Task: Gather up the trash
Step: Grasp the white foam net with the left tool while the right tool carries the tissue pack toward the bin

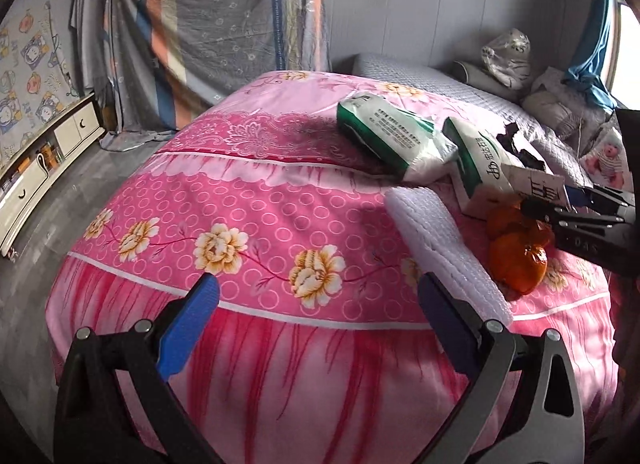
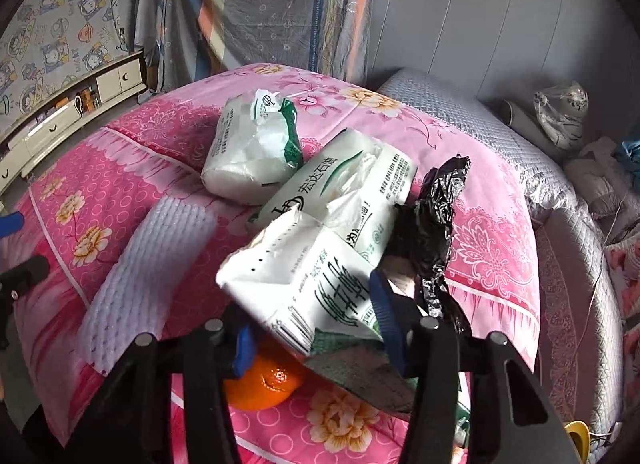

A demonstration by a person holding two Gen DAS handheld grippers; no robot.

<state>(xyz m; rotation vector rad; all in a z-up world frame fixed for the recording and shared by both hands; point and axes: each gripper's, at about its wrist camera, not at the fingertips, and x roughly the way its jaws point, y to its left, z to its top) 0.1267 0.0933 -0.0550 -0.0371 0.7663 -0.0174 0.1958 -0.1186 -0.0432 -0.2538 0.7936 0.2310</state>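
Observation:
My right gripper (image 2: 316, 328) is shut on a white and green carton (image 2: 304, 276), held above an orange (image 2: 262, 386) on the pink bed. The carton also shows in the left wrist view (image 1: 532, 184), in my right gripper (image 1: 560, 200). My left gripper (image 1: 316, 304) is open and empty over the pink floral quilt (image 1: 248, 224); its right finger is beside a white foam sheet (image 1: 440, 248). Two white and green packs (image 2: 252, 152) (image 2: 352, 192) and crumpled black plastic (image 2: 436, 204) lie behind the carton. Orange wrappers or fruit (image 1: 516, 252) lie beside the foam in the left wrist view.
A grey quilted pillow (image 2: 460, 112) lies at the bed's far side. A clear bag (image 2: 560, 116) and bedding are piled at the right. A low white cabinet (image 1: 48, 152) stands along the left wall. A hung sheet (image 1: 208, 24) covers the back wall.

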